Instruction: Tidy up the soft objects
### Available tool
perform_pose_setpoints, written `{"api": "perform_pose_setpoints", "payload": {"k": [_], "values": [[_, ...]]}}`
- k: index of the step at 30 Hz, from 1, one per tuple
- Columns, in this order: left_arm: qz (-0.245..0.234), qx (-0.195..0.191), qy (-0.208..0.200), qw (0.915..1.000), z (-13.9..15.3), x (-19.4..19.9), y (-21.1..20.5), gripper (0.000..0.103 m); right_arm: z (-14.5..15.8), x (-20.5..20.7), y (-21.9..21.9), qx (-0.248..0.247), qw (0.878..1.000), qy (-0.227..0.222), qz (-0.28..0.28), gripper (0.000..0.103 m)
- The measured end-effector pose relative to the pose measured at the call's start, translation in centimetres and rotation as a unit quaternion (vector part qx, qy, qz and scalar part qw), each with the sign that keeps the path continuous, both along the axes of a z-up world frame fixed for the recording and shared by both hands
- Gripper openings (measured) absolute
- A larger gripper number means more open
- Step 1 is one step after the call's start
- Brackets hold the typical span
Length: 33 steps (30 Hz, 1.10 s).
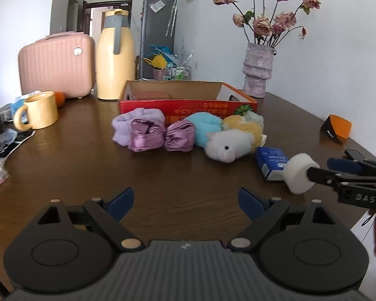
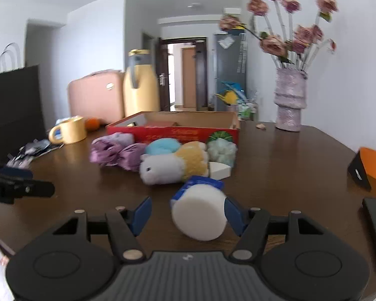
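Soft toys half hide the box; both hand-held grippers gape, gripping nothing.

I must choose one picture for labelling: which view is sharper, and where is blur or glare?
Left wrist view: sharp; window glare on the table; the fisheye bends the edges. Right wrist view: motion blur smears the flowers and the plush toy.

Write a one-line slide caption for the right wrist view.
Right gripper open around a white sponge disc, soft toys lined up before the red cardboard box on a dark wooden table.
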<state>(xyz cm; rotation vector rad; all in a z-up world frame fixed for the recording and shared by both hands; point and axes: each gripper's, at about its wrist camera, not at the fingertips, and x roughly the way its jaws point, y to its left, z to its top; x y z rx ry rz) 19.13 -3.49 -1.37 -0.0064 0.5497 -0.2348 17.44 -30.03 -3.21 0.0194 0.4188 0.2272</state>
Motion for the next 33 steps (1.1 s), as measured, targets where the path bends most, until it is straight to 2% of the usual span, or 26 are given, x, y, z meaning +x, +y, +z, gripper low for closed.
{"api": "perform_pose_setpoints", "payload": {"k": [6,10,14,19,23,24,25,26,29,31,33], "values": [[-0.026,0.001,0.017,0.9995,-1.4,1.8,-2.6,0.092,-1.9,3.0,-0.7,0.028,0.999,0.031,-0.032,0.069],[-0.050,0.000,0.025,0.9984,-2.1,3.7,-5.6,0.092,-2.7,4.7,-1.3,0.048,0.997,0.048,-0.027,0.055],[-0.074,-0.015,0.027,0.9968,-2.2,5.8,-8.7,0.092,-1.6,5.2,-3.1,0.072,0.996,0.042,-0.020,0.054],[-0.108,-0.023,0.023,0.9936,-2.2,8.5,-13.2,0.092,0.4,6.0,-6.5,0.070,0.996,0.018,-0.059,0.054],[-0.118,-0.016,0.035,0.9923,-3.0,10.5,-16.2,0.091,1.1,6.6,-8.5,0.075,0.993,0.011,-0.085,0.055],[-0.117,-0.008,0.037,0.9924,-3.3,10.8,-16.8,0.084,1.1,6.7,-8.7,0.074,0.993,0.011,-0.089,0.055],[-0.114,0.003,0.042,0.9926,-3.6,11.0,-17.2,0.067,1.1,6.8,-8.8,0.074,0.993,0.011,-0.090,0.055],[-0.114,0.008,0.047,0.9923,-3.9,11.1,-17.3,0.061,1.1,6.8,-8.8,0.074,0.993,0.011,-0.090,0.055],[-0.119,-0.012,0.045,0.9919,-3.9,10.1,-15.6,0.041,0.9,6.7,-8.6,0.067,0.994,0.014,-0.083,0.055],[-0.125,-0.015,0.046,0.9909,-3.4,8.7,-13.6,0.020,0.6,6.7,-8.1,0.062,0.995,0.020,-0.077,0.055],[-0.129,-0.017,0.045,0.9905,-3.2,7.0,-11.0,0.020,0.4,6.7,-7.4,0.063,0.996,0.027,-0.063,0.055]]}}
